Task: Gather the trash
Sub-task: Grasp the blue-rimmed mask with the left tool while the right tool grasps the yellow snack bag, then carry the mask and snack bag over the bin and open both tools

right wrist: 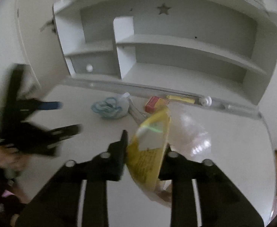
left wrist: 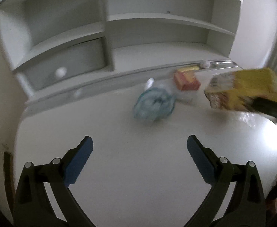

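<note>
Right gripper (right wrist: 145, 149): clamped on crinkled yellow plastic wrapper (right wrist: 147, 151), above white tabletop (right wrist: 233, 141).
Left gripper (left wrist: 140, 147): spread wide, holding nothing.
Crumpled blue-white bag (left wrist: 153, 104): beside small red carton (left wrist: 186, 81).

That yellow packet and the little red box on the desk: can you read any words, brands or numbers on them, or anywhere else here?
No text can be quoted; both views are blurred.
Yellow packet, held in the right gripper: lines of dark print, too blurred to read.
Red box: yellow patches, no legible lettering.
Yellow wrapper by the desk's back rail: nothing legible.
Shelf unit: only a star shape, no words.
</note>
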A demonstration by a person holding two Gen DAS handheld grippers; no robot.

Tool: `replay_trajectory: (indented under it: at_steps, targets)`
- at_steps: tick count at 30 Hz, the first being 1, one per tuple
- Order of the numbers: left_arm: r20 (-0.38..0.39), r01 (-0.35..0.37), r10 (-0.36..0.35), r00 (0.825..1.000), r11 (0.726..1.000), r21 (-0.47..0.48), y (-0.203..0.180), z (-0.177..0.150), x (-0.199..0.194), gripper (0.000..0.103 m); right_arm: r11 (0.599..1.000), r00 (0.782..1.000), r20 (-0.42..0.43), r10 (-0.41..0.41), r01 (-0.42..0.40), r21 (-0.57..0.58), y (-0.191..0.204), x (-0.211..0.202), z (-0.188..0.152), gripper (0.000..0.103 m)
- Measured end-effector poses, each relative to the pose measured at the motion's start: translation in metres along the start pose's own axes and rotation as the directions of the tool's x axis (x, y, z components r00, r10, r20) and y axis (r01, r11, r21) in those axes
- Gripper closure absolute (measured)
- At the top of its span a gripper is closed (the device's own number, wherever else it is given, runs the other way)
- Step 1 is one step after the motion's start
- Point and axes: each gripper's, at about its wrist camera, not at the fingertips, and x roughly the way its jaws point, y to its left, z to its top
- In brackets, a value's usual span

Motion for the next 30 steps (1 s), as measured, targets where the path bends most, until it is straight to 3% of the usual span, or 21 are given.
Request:
replay_trajectory:
  at_steps: [3,7,9,11,13,15,20,23,26,28,30]
  targets:
    - [-0.016,0.001,0.000,1.000,0.999,0.050,-0.014,0.020,0.028,0.006,0.991,0.995,0.023,0.096,-0.098,0.087,-0.022,-0.023,-0.007,0.080]
    - [-0.019,0.003,-0.002,1.000,0.999,0.049,-0.026,0.036,0.050,0.007,0.948,0.969,0.106,0.225,-0.242,0.207,-0.052,-0.053,-0.010,0.080]
    - [-0.015,0.013,-0.012,1.000,0.999,0.044,-0.027,0.039,0.056,0.022,0.913,0.950,0.141,0.280,-0.309,0.268,-0.067,-0.068,-0.011,0.080]
    - [-0.038,0.019,-0.018,0.999,0.999,0.043,-0.029,0.040,0.062,0.061,0.893,0.940,0.168,0.298,-0.336,0.297,-0.077,-0.080,-0.011,0.080]
    - [-0.047,0.032,-0.031,0.998,0.999,0.023,-0.027,0.039,0.062,0.076,0.890,0.937,0.194,0.290,-0.339,0.306,-0.083,-0.092,-0.012,0.080]
    - [-0.031,0.029,-0.029,0.999,1.000,0.007,-0.026,0.037,0.052,0.080,0.891,0.936,0.216,0.278,-0.335,0.305,-0.089,-0.105,-0.015,0.080]
    - [0.069,-0.015,0.014,0.998,1.000,0.013,-0.044,0.034,0.005,0.081,0.907,0.958,0.235,0.164,-0.240,0.345,-0.113,-0.137,-0.040,0.080]
    - [0.092,0.054,-0.056,0.994,0.998,0.025,-0.075,0.033,-0.021,0.081,0.900,0.969,0.242,0.059,-0.157,0.408,-0.138,-0.164,-0.075,0.080]
    - [0.119,0.133,-0.146,0.982,0.985,0.113,-0.135,0.031,-0.041,0.081,0.871,0.968,0.235,-0.086,-0.041,0.489,-0.166,-0.199,-0.123,0.080]
    - [0.122,0.211,-0.238,0.964,0.957,0.201,-0.190,0.028,-0.051,0.081,0.844,0.953,0.199,-0.229,0.092,0.528,-0.180,-0.224,-0.157,0.080]
    - [0.111,0.279,-0.320,0.941,0.919,0.279,-0.240,0.022,-0.060,0.081,0.786,0.915,0.136,-0.379,0.240,0.570,-0.194,-0.246,-0.194,0.080]
